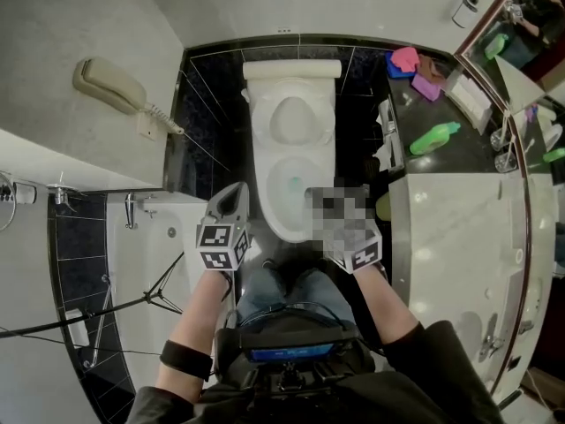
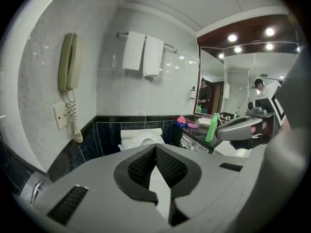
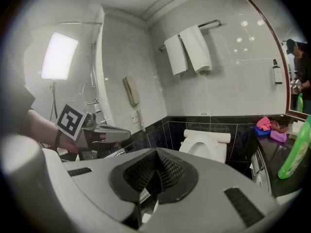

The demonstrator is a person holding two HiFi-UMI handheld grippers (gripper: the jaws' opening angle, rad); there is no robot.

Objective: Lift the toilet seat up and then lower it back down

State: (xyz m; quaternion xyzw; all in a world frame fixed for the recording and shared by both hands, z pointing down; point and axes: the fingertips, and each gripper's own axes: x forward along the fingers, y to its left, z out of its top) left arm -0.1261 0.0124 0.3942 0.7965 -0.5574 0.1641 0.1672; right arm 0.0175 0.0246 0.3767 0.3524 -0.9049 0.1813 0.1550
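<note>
The white toilet (image 1: 291, 162) stands against the dark tiled wall, straight ahead of both grippers. Its seat (image 1: 291, 117) is raised and leans back against the tank (image 1: 291, 69); the bowl (image 1: 281, 223) is uncovered. The raised seat (image 3: 202, 147) also shows in the right gripper view, and smaller in the left gripper view as the seat (image 2: 142, 141). My left gripper (image 1: 233, 194) is shut and empty, held off the bowl's front left. My right gripper (image 3: 156, 153) looks shut and empty too; in the head view a blurred patch covers most of it, leaving its marker cube (image 1: 365, 256) visible.
A wall phone (image 1: 110, 87) hangs at the left above the bathtub (image 1: 150, 254). On the right, a dark counter (image 1: 459, 157) carries green bottles (image 1: 434, 138) and pink cloths (image 1: 406, 58), with a white basin (image 1: 468, 228) nearer. Towels (image 2: 143, 55) hang above the toilet. A lamp (image 3: 59, 56) glows by the tub.
</note>
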